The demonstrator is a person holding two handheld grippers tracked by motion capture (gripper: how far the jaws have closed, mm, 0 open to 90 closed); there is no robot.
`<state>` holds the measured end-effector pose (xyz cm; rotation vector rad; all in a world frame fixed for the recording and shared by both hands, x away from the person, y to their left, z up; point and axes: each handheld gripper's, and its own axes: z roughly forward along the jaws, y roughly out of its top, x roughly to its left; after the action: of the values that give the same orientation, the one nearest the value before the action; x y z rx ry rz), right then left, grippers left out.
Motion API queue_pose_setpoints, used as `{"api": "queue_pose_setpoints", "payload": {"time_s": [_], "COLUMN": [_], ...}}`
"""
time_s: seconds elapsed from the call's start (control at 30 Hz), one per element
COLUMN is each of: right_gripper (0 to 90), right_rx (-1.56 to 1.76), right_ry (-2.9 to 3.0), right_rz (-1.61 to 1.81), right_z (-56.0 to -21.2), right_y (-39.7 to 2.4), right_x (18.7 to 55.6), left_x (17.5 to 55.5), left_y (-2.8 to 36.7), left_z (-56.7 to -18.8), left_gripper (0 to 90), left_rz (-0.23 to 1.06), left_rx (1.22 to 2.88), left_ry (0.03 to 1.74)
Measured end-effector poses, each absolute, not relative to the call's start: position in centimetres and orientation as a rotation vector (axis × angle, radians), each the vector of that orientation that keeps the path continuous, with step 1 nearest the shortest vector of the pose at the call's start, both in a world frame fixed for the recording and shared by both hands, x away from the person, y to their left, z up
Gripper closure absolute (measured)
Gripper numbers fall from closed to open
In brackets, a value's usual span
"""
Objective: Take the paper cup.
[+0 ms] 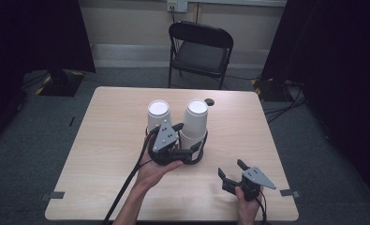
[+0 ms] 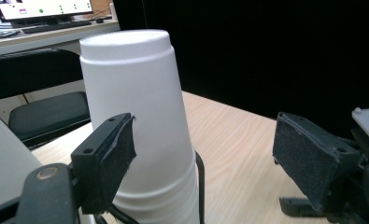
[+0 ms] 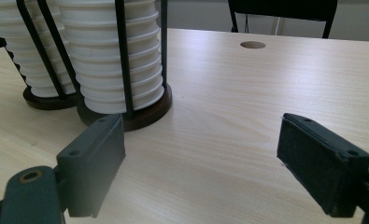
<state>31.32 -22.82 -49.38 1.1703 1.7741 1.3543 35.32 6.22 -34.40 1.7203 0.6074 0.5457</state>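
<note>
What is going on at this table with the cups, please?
A person holds a gripper in each hand at a wooden table. Two stacks of upturned white cups stand in black wire holders. The left gripper is up against the right-hand stack, jaws apart and not clamping it, beside the left-hand stack. The right gripper rests open near the table's front edge, holding nothing.

The right gripper holds its two black jaws wide apart over bare table, nothing between them. Beyond the left jaw stand two cup stacks in wire holders on dark round bases. A hole marks the tabletop.
</note>
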Motion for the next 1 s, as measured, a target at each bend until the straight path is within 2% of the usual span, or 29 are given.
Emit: {"api": "queue_pose_setpoints", "payload": {"time_s": [0.67,0.8,1.0], "right_gripper": [14.7,14.7,14.8], "right_rx": [1.166,1.166,1.163], "right_ry": [1.765,1.77,1.768], "right_rz": [1.362,1.362,1.364], "right_z": [-49.4,-49.4,-49.4], "right_y": [-22.9,-22.9,-22.9], "right_x": [31.2,31.3,31.2], "left_x": [37.4,37.9,38.9], "left_y": [5.0,4.7,4.6], "left_z": [-32.6,-31.9,-31.3], "left_gripper": [19.4,19.1,18.3], "left_rz": [0.554,0.617,0.606], "left_rx": [1.722,1.731,1.731], "left_ry": [0.657,0.654,0.659]}}
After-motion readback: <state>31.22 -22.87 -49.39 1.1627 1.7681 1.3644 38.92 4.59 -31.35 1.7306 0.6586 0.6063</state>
